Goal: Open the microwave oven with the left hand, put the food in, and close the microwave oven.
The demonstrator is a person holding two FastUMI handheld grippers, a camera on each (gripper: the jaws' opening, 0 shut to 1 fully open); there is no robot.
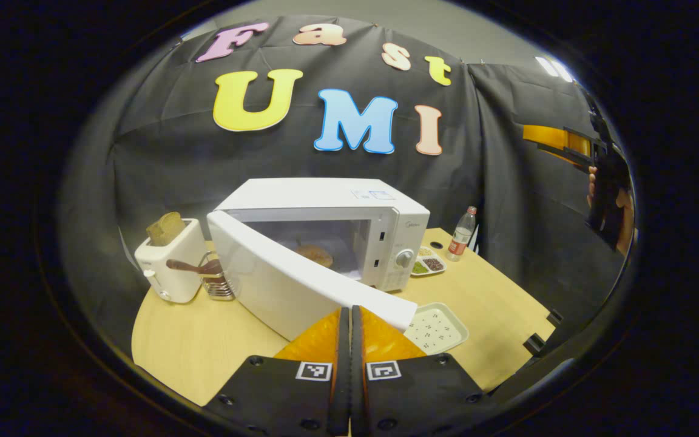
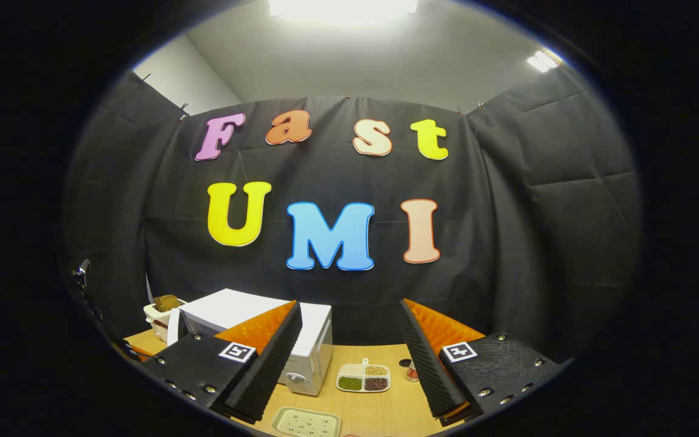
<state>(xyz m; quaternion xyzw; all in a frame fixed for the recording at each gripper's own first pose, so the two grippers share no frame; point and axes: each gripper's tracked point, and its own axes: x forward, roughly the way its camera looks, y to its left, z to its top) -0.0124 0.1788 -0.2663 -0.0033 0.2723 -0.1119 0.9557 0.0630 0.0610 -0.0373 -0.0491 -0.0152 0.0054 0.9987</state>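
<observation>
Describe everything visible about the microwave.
The microwave is a white box, glossy like painted metal and plastic, standing upright on the wooden table. Its door is hinged at the left and swung partly open. A brown piece of food lies inside. A knob sits on its right panel. A metal rack stands at its left.

Right gripper (image 2: pixel 349 346) open above microwave (image 2: pixel 310 340), table (image 2: pixel 386 406).

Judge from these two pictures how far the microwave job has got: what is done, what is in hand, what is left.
Done: the white microwave oven's door stands open and a round brown bun lies inside the white microwave oven. In hand: the left claw, shut on nothing, sits at the door's outer edge, probably to push. The right claw is open, raised. Left: closing the door.
</observation>
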